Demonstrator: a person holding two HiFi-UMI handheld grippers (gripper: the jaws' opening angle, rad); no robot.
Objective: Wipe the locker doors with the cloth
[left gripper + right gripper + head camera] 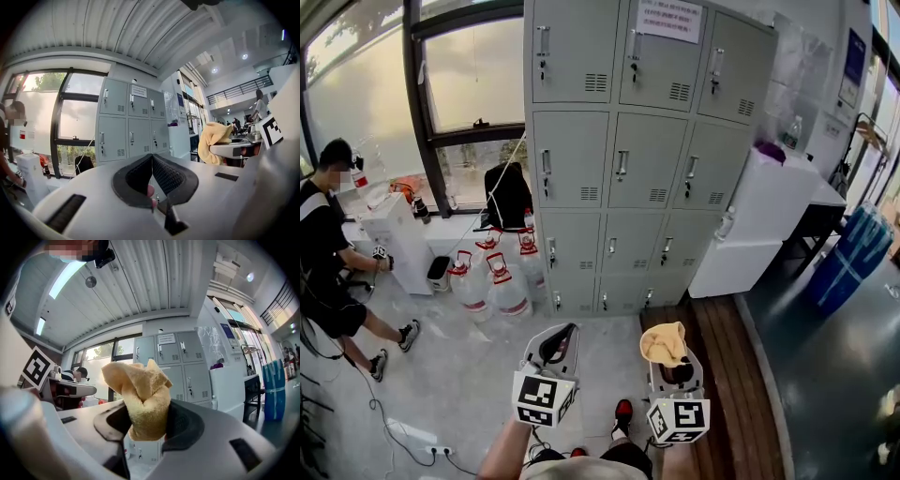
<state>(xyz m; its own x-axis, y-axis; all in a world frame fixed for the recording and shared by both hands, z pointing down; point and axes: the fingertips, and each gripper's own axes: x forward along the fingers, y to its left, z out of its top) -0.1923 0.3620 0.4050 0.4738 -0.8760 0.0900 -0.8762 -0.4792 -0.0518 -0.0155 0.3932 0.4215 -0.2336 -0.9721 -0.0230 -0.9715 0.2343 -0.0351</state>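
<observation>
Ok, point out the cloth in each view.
Head view: the cloth is low and right of centre, bunched in the right gripper.
Left gripper view: the cloth is at the right, mid-height.
Right gripper view: the cloth is at the centre, clamped between the jaws.
Shared landmark: the grey lockers stand in the background of all three.

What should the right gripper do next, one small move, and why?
Probably carry the right gripper forward toward the grey metal lockers: its jaws are shut on the crumpled yellow cloth, yet their doors stand well ahead of it. The left gripper is shut and empty.
</observation>
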